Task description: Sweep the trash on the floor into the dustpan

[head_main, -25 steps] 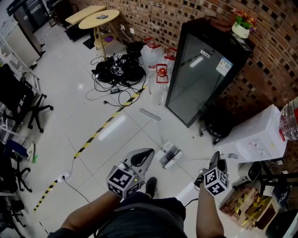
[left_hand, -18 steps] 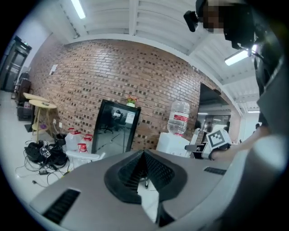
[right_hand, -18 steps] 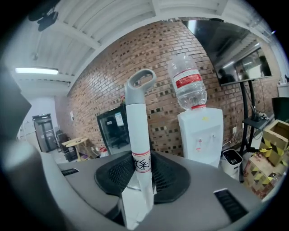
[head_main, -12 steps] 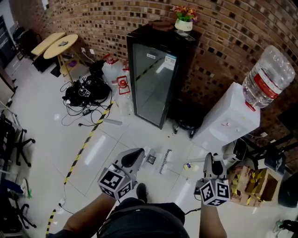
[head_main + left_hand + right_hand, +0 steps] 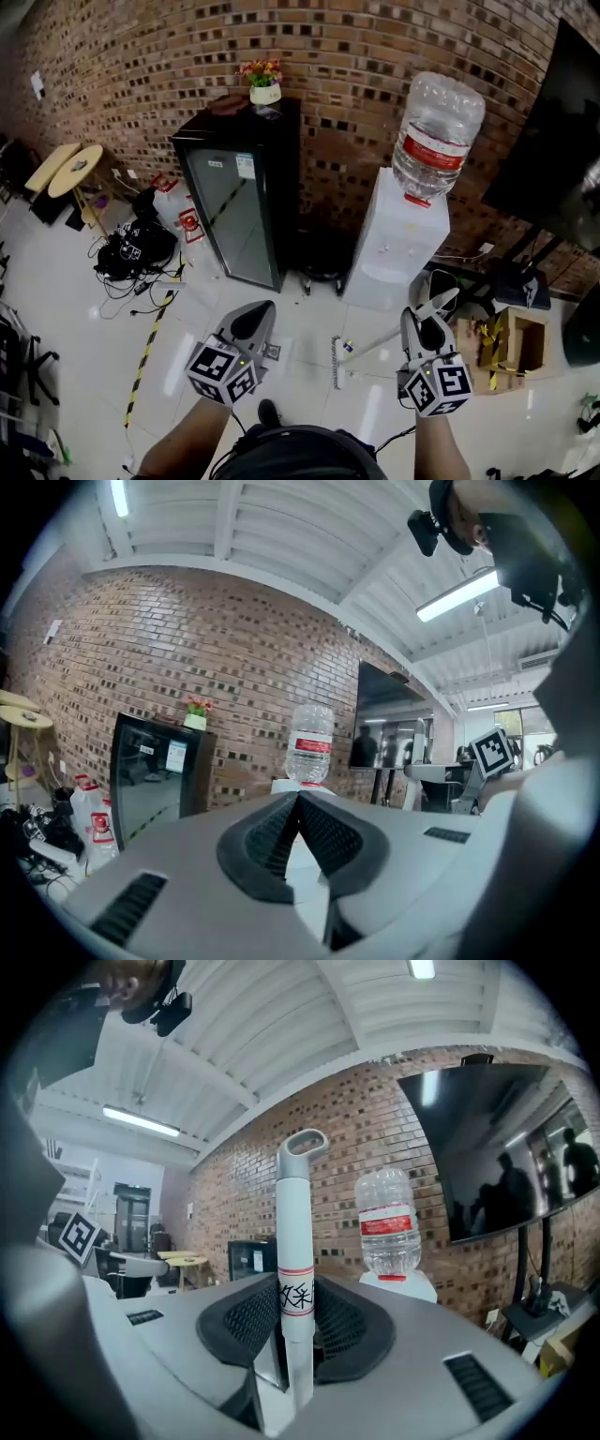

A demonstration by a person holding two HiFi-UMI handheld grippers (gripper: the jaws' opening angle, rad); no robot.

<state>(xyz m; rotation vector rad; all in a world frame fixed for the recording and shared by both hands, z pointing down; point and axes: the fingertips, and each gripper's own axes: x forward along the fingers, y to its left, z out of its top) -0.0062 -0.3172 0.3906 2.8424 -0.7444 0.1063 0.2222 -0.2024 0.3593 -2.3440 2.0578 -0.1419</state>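
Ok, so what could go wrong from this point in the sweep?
1. The right gripper is shut on the broom handle, and the brush is on the floor in front of the water dispenser. A stroke might push the small scrap under it.
2. The left gripper is shut and empty, and I see no dustpan, so nothing looks placed to catch trash.

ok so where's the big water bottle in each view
Head view: water bottle upper right of centre, on the white dispenser.
Left gripper view: centre, just above the jaws' tips.
Right gripper view: right of centre, beside the white handle in the jaws.
Shared landmark: the black fridge, left of the bottle in all three.
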